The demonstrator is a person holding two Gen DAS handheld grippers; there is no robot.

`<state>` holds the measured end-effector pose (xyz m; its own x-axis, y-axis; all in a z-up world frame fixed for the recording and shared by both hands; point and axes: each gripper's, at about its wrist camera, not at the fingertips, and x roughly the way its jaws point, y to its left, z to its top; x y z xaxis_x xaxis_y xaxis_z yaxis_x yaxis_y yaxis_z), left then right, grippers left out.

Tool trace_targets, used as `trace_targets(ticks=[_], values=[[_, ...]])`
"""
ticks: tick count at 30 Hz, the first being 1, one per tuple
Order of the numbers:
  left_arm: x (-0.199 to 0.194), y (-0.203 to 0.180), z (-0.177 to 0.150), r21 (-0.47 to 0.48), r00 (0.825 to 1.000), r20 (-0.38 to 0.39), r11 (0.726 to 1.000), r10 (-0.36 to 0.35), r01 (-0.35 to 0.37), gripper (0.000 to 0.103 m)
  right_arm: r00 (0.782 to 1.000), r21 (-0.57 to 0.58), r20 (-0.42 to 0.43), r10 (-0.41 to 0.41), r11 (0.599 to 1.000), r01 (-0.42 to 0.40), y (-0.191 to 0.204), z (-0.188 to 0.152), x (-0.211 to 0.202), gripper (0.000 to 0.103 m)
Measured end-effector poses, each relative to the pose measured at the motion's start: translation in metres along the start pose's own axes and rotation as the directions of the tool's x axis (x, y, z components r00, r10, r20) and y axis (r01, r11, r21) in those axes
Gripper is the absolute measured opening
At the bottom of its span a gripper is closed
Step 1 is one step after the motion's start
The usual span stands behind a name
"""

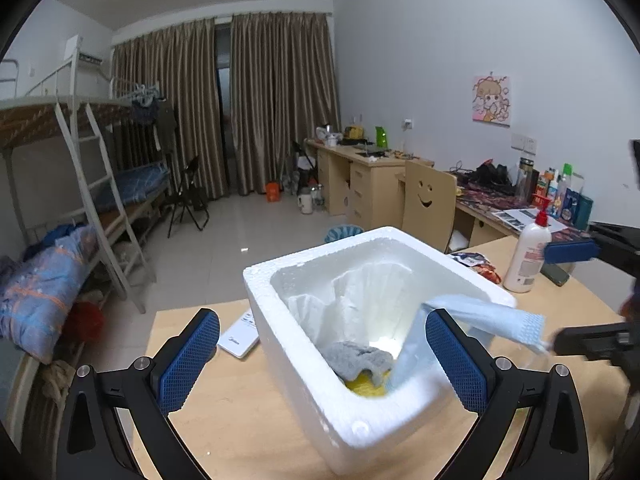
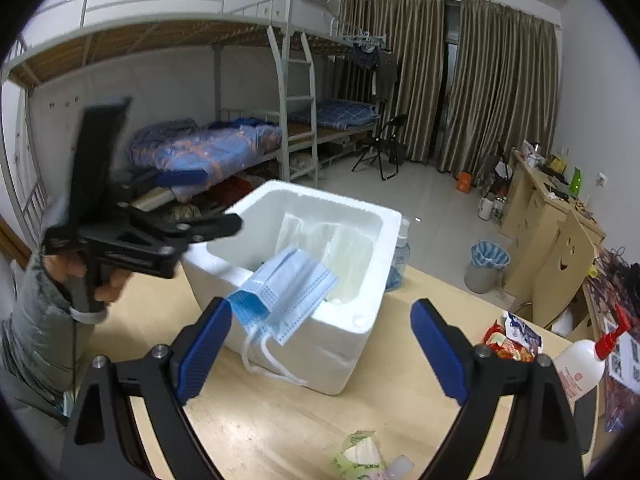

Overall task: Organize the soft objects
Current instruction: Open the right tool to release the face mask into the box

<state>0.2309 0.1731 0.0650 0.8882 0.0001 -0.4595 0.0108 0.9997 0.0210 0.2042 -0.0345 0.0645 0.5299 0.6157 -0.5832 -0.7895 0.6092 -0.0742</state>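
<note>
A white foam box (image 1: 256,280) stands on the wooden table (image 1: 240,420). Inside it lie a white cloth (image 1: 352,304), a grey pad (image 1: 356,360) and something yellow (image 1: 364,388). A light blue face mask (image 1: 484,316) hangs over the box's rim, half in and half out. My left gripper (image 1: 320,360) is open, its fingers straddling the box with nothing held. In the right wrist view the mask (image 2: 284,292) drapes over the near rim of the box (image 2: 320,196), its ear loops dangling outside. My right gripper (image 2: 322,344) is open just in front of it. A hand holds the left gripper (image 2: 208,204) at the left.
A white pump bottle (image 1: 526,256) and snack packets (image 2: 512,340) sit on the table's right side. A white remote (image 1: 240,336) lies left of the box, and a small spray bottle (image 2: 400,256) stands behind it. A tissue packet (image 2: 360,456) lies near the front edge.
</note>
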Motion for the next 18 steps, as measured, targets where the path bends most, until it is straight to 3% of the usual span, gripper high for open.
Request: trace_targets(ticks=[10, 16, 18], values=[[-0.039, -0.010, -0.013, 0.058, 0.998, 0.061, 0.998, -0.013, 0.010, 0.103, 0.998, -0.009, -0.017, -0.056, 0.998, 0.056, 0.001, 0.025, 0.035, 0.094], [-0.046, -0.003, -0.016, 0.043, 0.997, 0.073, 0.999, -0.015, 0.012, 0.103, 0.989, 0.032, -0.057, -0.140, 0.989, 0.142, -0.009, 0.032, 0.059, 0.094], [-0.048, -0.002, -0.016, 0.038, 0.997, 0.076, 0.999, -0.013, 0.010, 0.103, 0.991, 0.071, -0.037, -0.127, 0.989, 0.130, -0.014, 0.031, 0.053, 0.094]])
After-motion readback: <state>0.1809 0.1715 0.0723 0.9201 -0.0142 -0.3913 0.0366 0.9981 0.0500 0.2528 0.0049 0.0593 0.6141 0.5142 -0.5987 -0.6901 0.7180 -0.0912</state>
